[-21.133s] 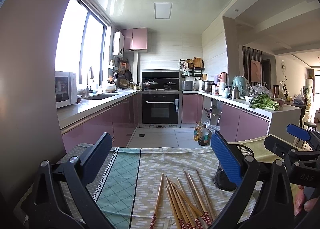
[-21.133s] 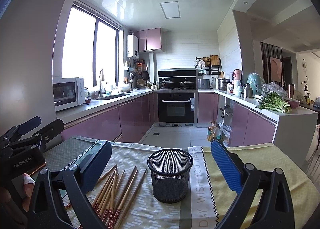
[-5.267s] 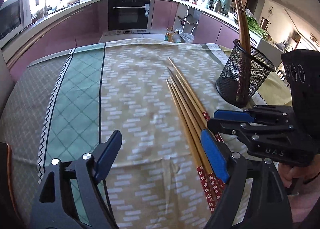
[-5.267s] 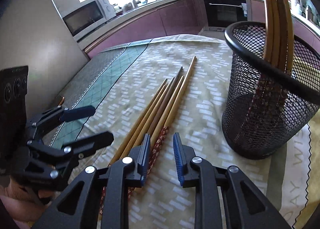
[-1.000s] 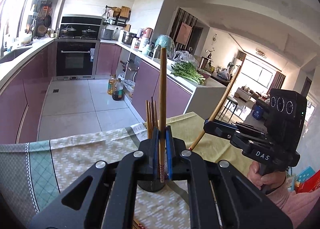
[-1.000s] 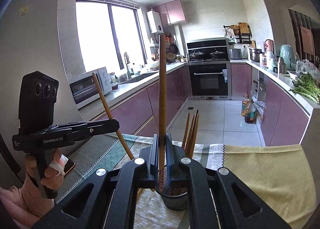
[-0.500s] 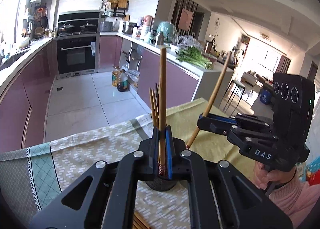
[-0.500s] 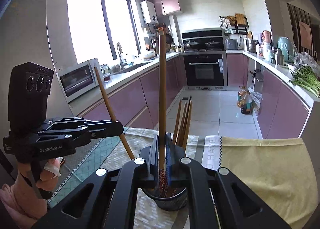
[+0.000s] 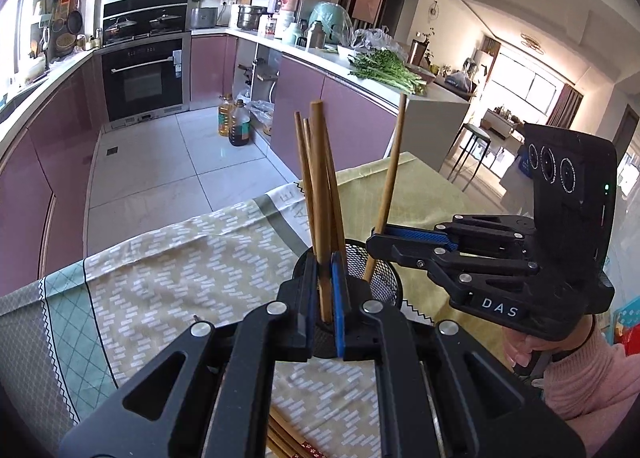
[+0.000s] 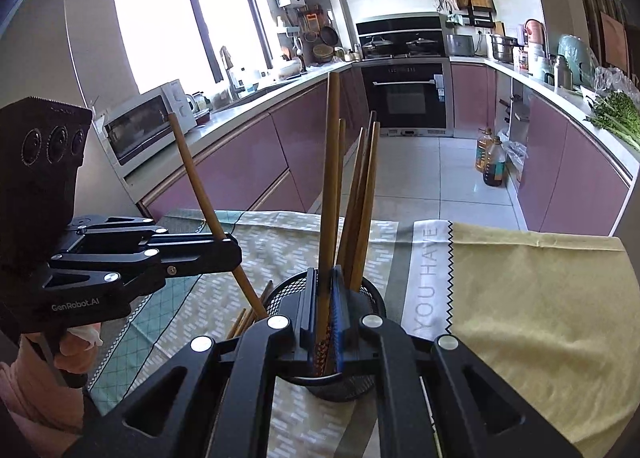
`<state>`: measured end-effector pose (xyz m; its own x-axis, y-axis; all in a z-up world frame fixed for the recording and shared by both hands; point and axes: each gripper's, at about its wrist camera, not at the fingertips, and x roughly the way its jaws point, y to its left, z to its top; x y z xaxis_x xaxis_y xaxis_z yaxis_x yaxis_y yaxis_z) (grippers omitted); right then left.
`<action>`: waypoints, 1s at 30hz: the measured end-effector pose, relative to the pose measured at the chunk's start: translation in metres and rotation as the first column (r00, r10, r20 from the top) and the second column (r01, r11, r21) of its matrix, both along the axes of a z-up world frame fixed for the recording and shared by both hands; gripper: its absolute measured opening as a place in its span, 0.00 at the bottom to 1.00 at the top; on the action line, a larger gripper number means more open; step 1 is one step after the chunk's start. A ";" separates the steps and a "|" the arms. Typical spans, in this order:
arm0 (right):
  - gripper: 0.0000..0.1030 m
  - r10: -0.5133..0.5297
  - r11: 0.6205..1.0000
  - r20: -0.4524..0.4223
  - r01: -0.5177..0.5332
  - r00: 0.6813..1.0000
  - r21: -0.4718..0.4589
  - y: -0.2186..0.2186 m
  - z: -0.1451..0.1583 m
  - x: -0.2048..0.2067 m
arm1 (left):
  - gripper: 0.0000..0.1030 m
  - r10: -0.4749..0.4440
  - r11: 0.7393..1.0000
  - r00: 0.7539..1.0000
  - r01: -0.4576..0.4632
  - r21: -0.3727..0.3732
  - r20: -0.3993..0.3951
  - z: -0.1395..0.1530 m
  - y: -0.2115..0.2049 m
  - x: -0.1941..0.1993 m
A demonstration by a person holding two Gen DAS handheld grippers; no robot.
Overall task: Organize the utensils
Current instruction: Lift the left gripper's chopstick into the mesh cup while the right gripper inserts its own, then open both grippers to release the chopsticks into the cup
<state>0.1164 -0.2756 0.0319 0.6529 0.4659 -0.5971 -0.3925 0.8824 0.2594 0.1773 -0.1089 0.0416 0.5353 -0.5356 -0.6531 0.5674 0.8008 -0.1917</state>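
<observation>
A black mesh cup point(image 10: 362, 300) stands on the patterned tablecloth point(image 10: 532, 298), with several chopsticks already upright inside it point(image 10: 362, 210). Each gripper brings one more. The left gripper point(image 9: 325, 298) is pressed together on a chopstick point(image 9: 320, 194), held nearly upright with its lower end at or just inside the cup's rim. The right gripper point(image 10: 323, 314) pinches its own chopstick point(image 10: 330, 186) the same way, the red-patterned end reaching down into the cup. In each wrist view the other gripper's stick appears tilted, crossing near the rim. A few loose chopsticks point(image 10: 244, 320) lie on the cloth just beside the cup, on the left gripper's side, so the job looks partly done.

The main risk is crowding: two sticks and two sets of jaws meet over one narrow opening. If either stick is let go while tilted, its end could catch the rim and tip out onto the cloth. A nudge from a jaw against the light cup could also slide or topple it, spilling what is already stored. The sticks standing inside could be knocked askew as the new ones drop.
</observation>
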 end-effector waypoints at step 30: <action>0.40 0.210 0.977 -0.017 -0.209 0.978 0.040 0.037 -0.018 -0.060 | 0.49 0.241 0.970 0.967 -0.239 -0.042 0.083 -0.037 0.084 -0.071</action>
